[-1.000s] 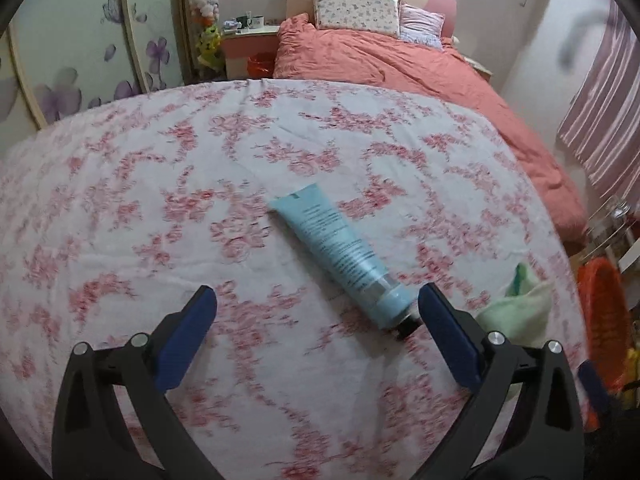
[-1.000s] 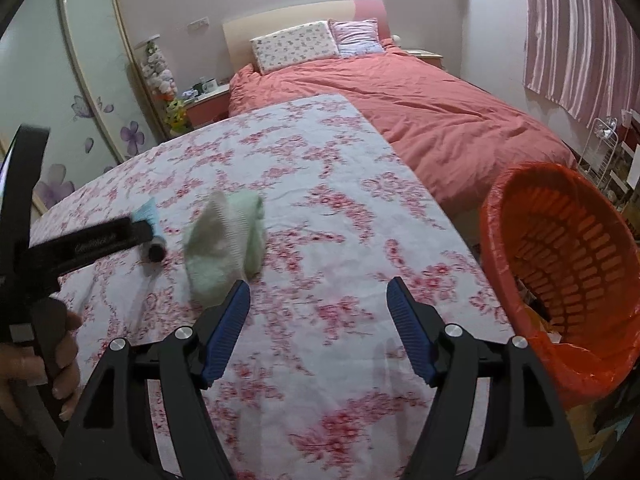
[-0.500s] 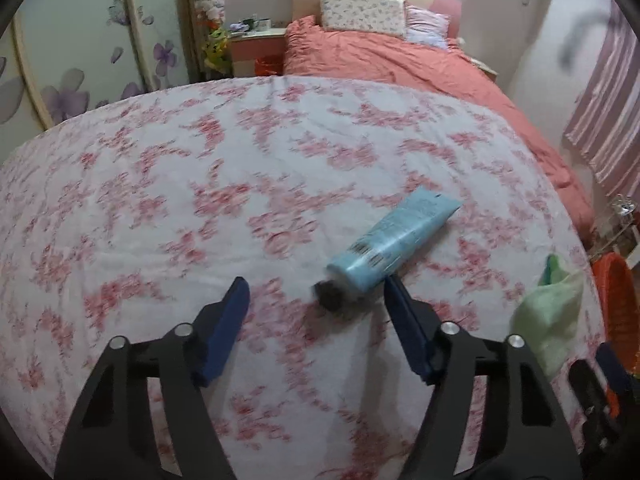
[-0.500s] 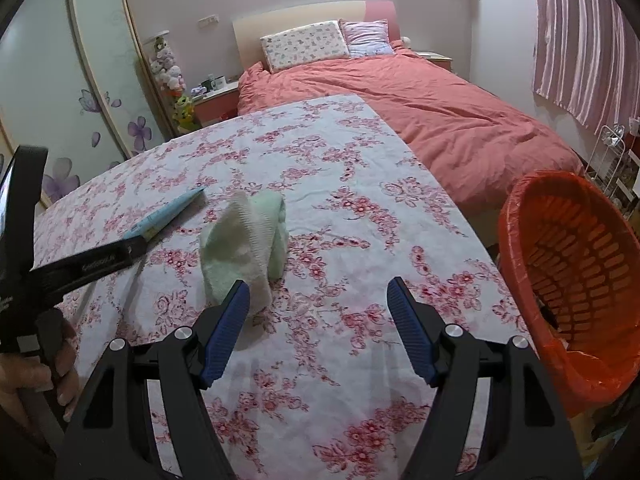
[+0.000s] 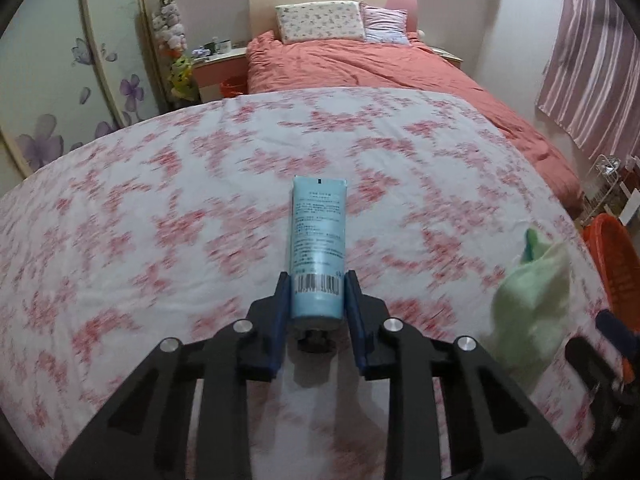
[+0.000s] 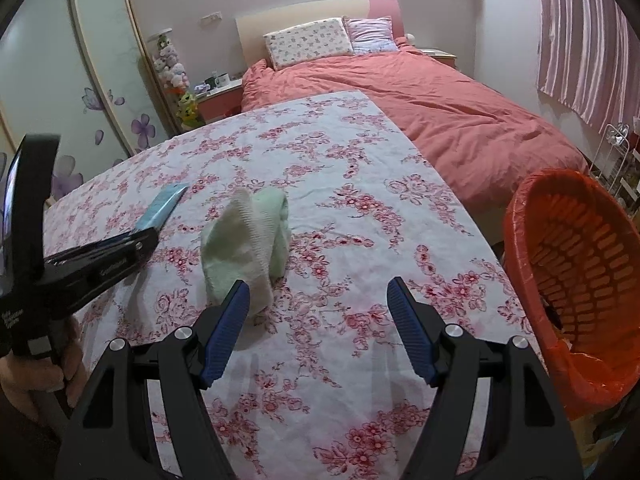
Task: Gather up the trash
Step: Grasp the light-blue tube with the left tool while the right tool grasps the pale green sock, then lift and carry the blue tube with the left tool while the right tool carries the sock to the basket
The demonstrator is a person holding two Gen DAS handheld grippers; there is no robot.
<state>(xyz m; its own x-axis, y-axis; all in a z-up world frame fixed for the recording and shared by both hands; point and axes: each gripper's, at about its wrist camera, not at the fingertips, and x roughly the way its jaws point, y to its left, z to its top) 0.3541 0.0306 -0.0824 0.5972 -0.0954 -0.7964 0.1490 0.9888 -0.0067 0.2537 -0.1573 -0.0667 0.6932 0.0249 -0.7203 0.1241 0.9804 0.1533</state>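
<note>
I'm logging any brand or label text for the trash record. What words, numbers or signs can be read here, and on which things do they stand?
Blue tube, held in the left gripper: several lines of small print and a barcode with digits, all too small to read.
Left gripper's black body, in the right wrist view: pale lettering on its side and handle, too blurred to read.
Right gripper, green cloth, orange basket: no text seen.
</note>
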